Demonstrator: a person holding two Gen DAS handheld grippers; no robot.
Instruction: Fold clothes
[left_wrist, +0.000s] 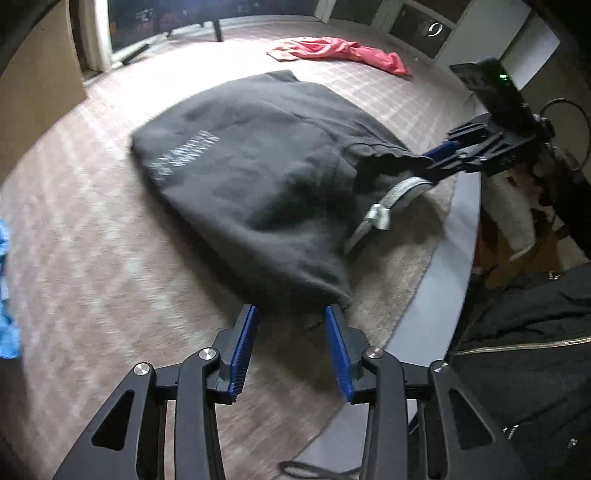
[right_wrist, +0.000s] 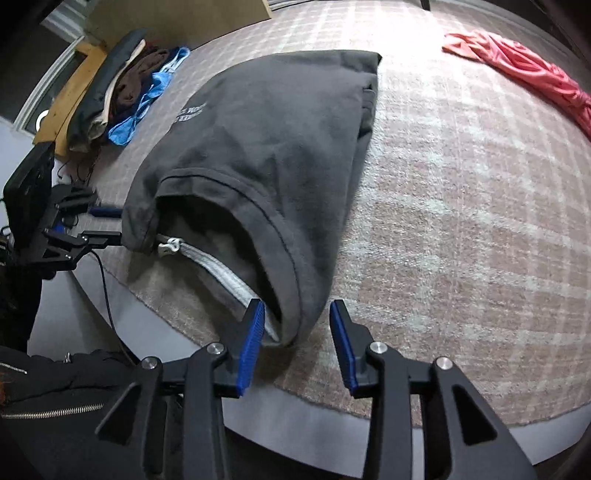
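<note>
A dark grey sweatshirt (left_wrist: 251, 162) with white print lies folded on a plaid rug (left_wrist: 110, 258). My left gripper (left_wrist: 291, 312) stands open at its near corner, with the hem lying between the blue fingertips and no pad pressing on it. In the right wrist view the same sweatshirt (right_wrist: 277, 129) shows its neck opening with a pale inner collar band (right_wrist: 218, 269). My right gripper (right_wrist: 297, 306) is open around the collar's end; the cloth touches only the left pad. Each gripper also shows in the other's view, the right gripper (left_wrist: 432, 162) at the collar and the left gripper (right_wrist: 114, 225) at the corner.
A pink garment (right_wrist: 517, 70) lies far off on the rug. A blue garment (right_wrist: 147, 99) and a pile of dark clothes (right_wrist: 110, 85) sit by the rug's edge. Grey floor (left_wrist: 436, 295) borders the rug. A person's black zipped jacket (left_wrist: 535, 350) and a cable (right_wrist: 107, 288) are close by.
</note>
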